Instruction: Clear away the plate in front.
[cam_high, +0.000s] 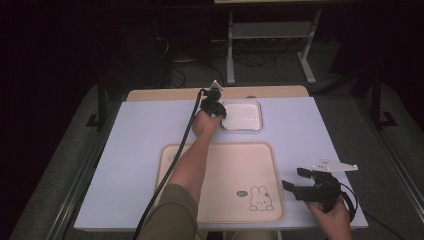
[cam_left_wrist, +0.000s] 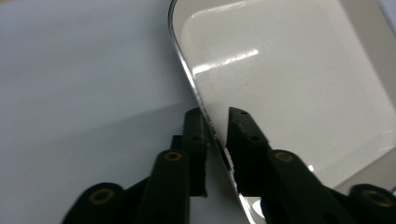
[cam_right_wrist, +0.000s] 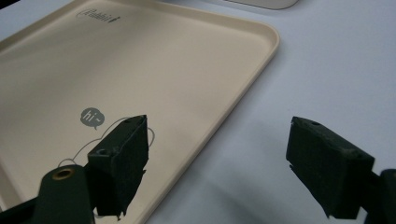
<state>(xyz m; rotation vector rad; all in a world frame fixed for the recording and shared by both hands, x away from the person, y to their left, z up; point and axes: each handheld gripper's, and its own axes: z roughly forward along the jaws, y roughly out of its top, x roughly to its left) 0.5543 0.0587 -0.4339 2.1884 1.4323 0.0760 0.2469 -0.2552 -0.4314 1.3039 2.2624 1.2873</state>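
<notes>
White square dish (cam_high: 242, 115) sits at the far middle of the table (cam_high: 140, 145), just beyond the cream rabbit-print tray (cam_high: 220, 155) and apart from it. Its near-left rim runs between the jaws of the left gripper (cam_left_wrist: 215, 122), one jaw outside over the table and the other inside over the glossy bowl; the jaws stand nearly together and appear to pinch the thin edge, probably because the rim is the only part slim enough to grasp. In the high view the left gripper (cam_high: 214, 106) is reached out at the dish's left edge, forearm stretched across the tray. The right gripper (cam_high: 296, 183) waits near the table's near-right corner, beside the tray's right rim, jaws wide apart and holding nothing, seemingly parked clear of the work.
</notes>
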